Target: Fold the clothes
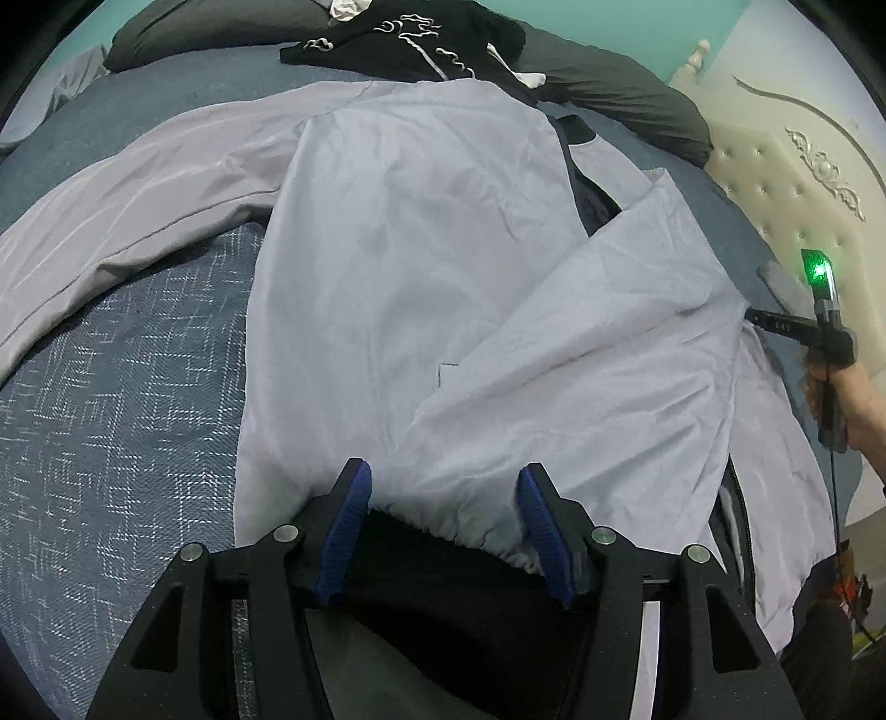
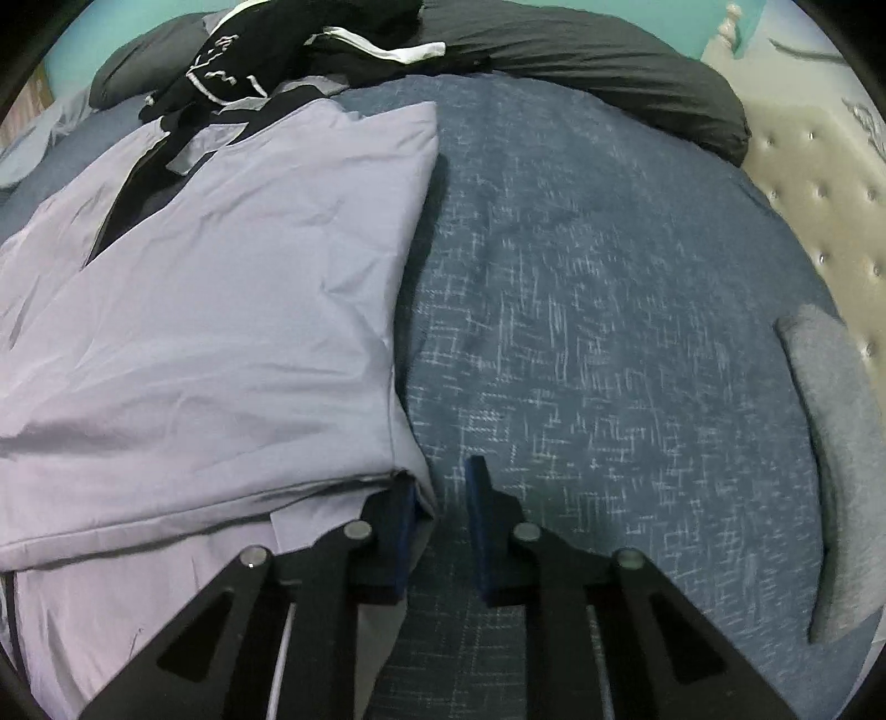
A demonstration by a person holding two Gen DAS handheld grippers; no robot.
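Note:
A pale lavender jacket (image 1: 415,277) lies spread on the bed, with one front panel folded across its body. My left gripper (image 1: 446,501) is open over the jacket's gathered hem (image 1: 459,531), which runs between the blue pads (image 1: 349,515) without being pinched. In the right wrist view the jacket (image 2: 221,332) fills the left half. My right gripper (image 2: 443,498) sits at its folded right edge, jaws narrow but apart. The fabric's corner rests against the left pad (image 2: 407,526), and bed cover shows in the gap. A hand (image 1: 853,399) holds the right tool, green light (image 1: 817,266) lit.
The bed has a blue woven cover (image 2: 581,332). A black garment with white trim (image 1: 421,39) and a dark grey pillow (image 1: 609,83) lie beyond the jacket. A cream tufted headboard (image 2: 819,194) stands at the right, with a grey cloth (image 2: 830,443) beside it.

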